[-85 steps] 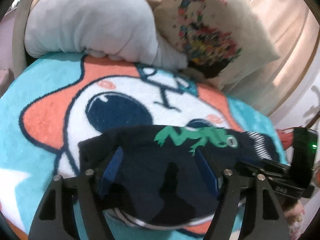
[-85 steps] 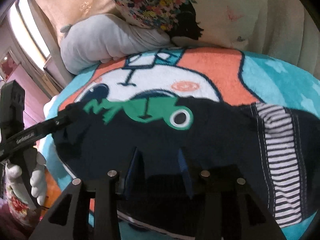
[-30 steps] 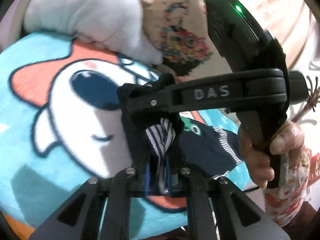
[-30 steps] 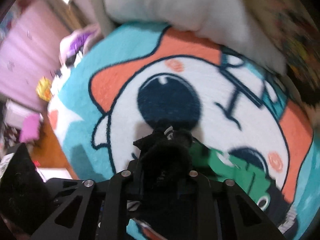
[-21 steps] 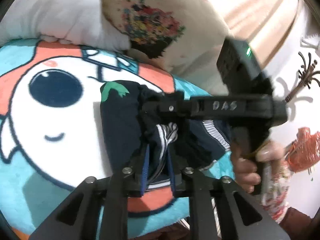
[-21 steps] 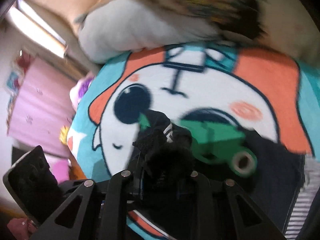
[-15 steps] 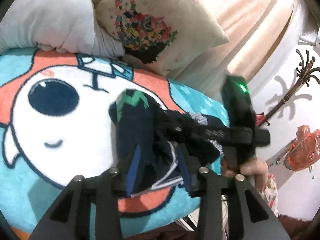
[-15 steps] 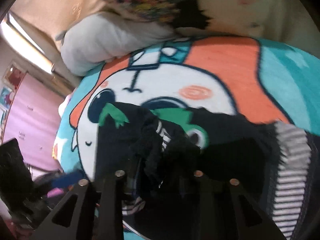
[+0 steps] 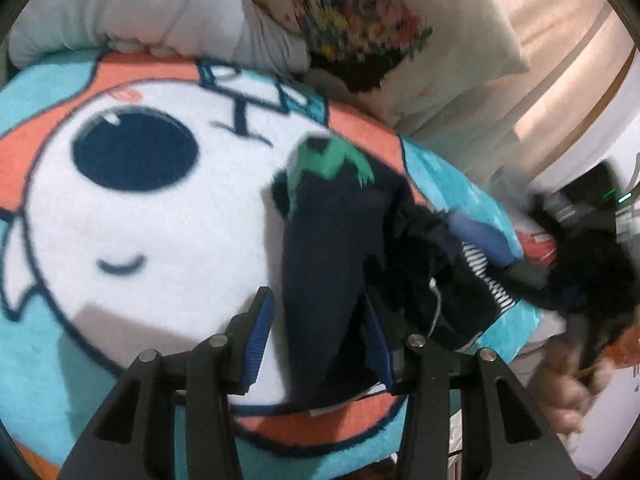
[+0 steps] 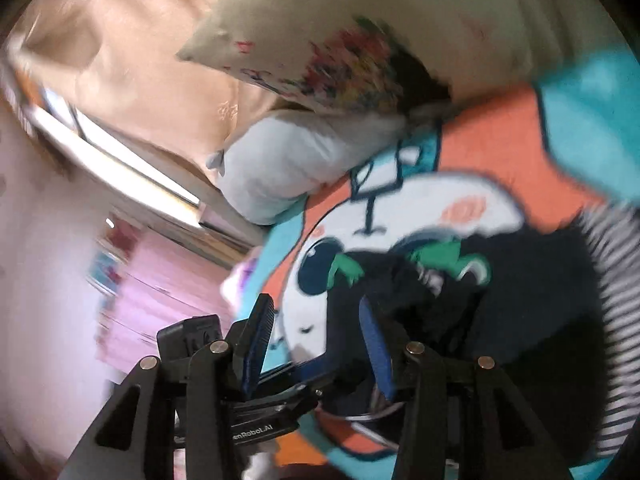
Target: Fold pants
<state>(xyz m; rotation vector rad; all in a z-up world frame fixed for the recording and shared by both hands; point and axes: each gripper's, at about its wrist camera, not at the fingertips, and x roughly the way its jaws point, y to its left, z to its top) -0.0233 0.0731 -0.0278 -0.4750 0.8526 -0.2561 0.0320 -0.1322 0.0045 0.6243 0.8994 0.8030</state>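
Note:
The navy pants [image 9: 332,240], with a green dinosaur print and striped cuffs, lie bunched and partly folded over on the cartoon blanket [image 9: 140,240]. My left gripper [image 9: 318,332] straddles a dark fold of the pants. Its jaws are opening, and the left blue pad [image 9: 260,332] stands clear of the cloth. My right gripper [image 10: 316,340] hangs beside the pants [image 10: 532,300], jaws opening, with nothing pinched between the pads. In the left wrist view the right gripper is a blurred dark shape at the right edge, held by a hand [image 9: 568,392]. The left gripper's body [image 10: 256,424] shows under the right fingers.
A grey pillow [image 9: 140,4] and a floral cushion [image 9: 380,28] lie at the head of the bed. The blanket's edge drops off at lower right in the left wrist view. A window and pink wardrobe [image 10: 160,280] stand beyond the bed's far side.
Both grippers carried the pants' edge across and over the rest, then their jaws spread and the cloth dropped. The right gripper swung away toward the right edge.

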